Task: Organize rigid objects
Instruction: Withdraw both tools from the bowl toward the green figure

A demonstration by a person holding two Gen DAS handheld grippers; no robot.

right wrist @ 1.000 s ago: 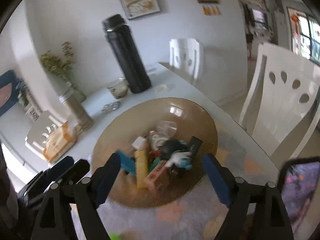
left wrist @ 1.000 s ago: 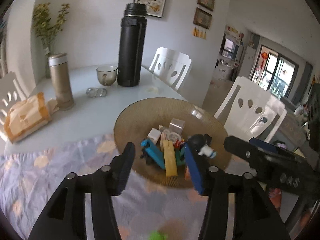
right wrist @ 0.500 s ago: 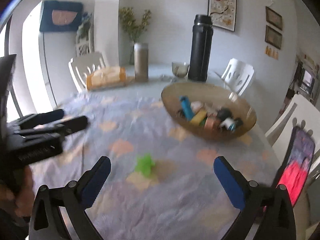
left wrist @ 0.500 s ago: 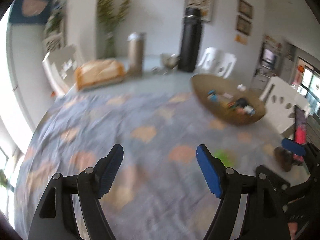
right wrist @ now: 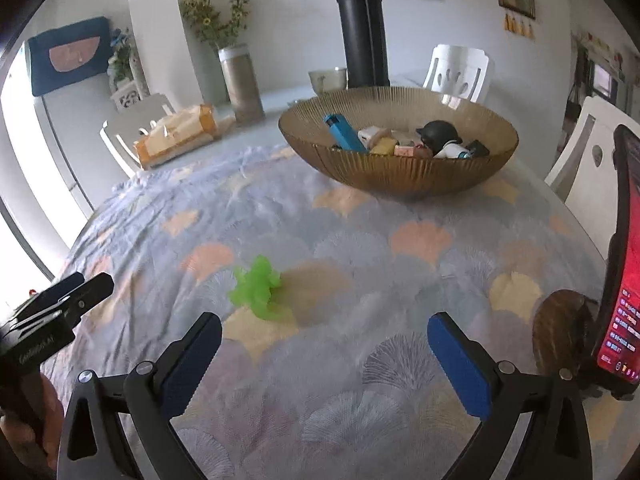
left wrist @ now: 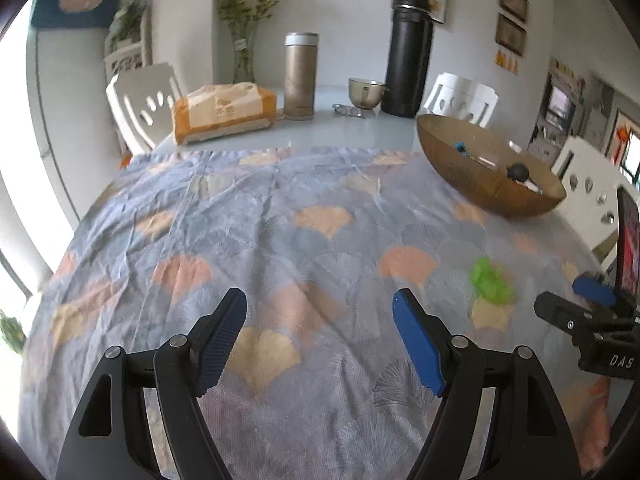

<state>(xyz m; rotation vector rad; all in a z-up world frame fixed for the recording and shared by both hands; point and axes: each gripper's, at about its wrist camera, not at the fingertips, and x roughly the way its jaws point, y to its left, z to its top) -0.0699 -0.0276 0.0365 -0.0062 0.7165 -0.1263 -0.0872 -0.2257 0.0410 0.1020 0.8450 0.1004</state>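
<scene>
Left wrist view: the left gripper hangs over the blue-grey patterned tablecloth, jaws spread wide, nothing between them. At two o'clock from the blue pads lies the small bright-green plastic toy, on the cloth and well apart from the fingers. Further out at one o'clock sits the ribbed amber glass bowl, small items inside, only partly seen over the rim. Along the far edge stand a tall black thermos flask, a slim gold-coloured tumbler and an orange-and-white tissue pack.

Right wrist view: the right gripper is also released, jaws far apart and holding nothing. The green toy lies at eleven o'clock, just beyond the left pad, not touching it. At twelve o'clock the amber bowl holds a blue block, a black helmet-shaped piece and other bits. At three o'clock a phone with a lit red screen stands upright.
</scene>
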